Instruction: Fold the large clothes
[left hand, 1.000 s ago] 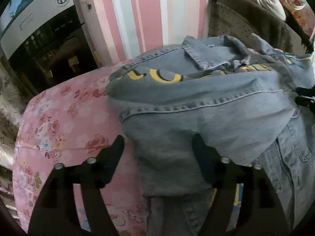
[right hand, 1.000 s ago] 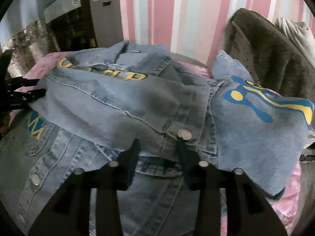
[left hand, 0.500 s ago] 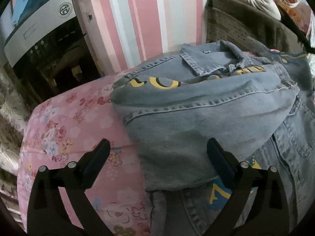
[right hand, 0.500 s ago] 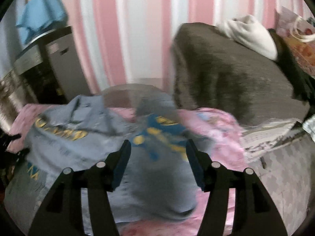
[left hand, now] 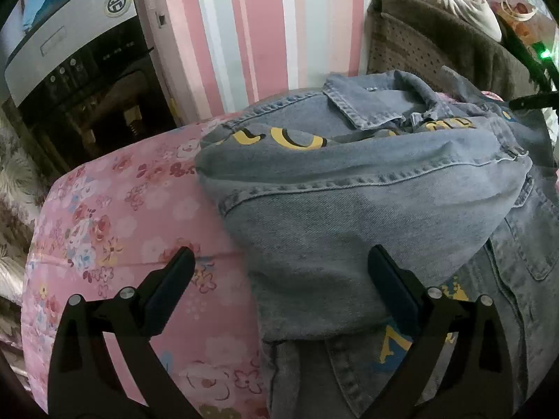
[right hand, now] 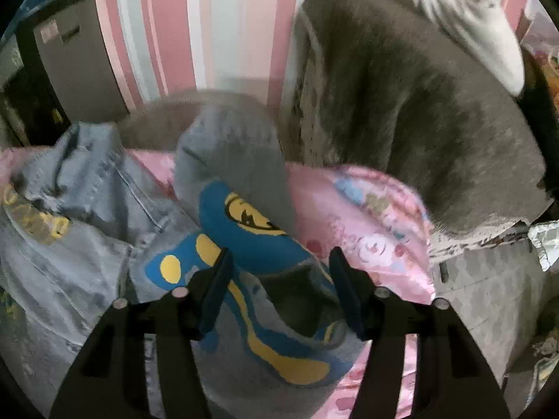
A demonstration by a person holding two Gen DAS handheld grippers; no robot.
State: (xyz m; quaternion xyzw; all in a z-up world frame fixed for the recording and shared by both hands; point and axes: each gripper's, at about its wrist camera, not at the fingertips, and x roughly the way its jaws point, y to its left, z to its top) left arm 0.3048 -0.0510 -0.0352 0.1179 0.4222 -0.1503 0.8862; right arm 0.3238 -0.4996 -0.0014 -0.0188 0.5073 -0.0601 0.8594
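Left wrist view: denim jacket [left hand: 367,209] lay on a pink floral bedspread [left hand: 115,227], collar toward the striped wall [left hand: 262,28], one sleeve already folded crosswise over the chest, its long axis running left to right across the frame. Left gripper [left hand: 281,279] stood released, fingers spread wide and holding nothing; the inner finger [left hand: 391,286] sat over the cuff end of the folded sleeve, the outer finger over bare bedspread. A dark appliance [left hand: 77,63] stood beyond the bed, a brown upholstered chair [left hand: 436,45] at the far side. Right wrist view, blurred: right gripper [right hand: 281,286] was likewise unclenched and empty, jaws apart, poised above the other sleeve [right hand: 251,244], the one printed in blue and yellow. That sleeve lay unfolded at the jacket's outer edge, its length running from near the fingers away toward the wall, the open cuff directly between and just under the fingers. Judgement: the right gripper was the nearer hand to the unfolded sleeve, and the coming grasp would depend on closing across the cuff, with the sleeve then carried leftward over the jacket body
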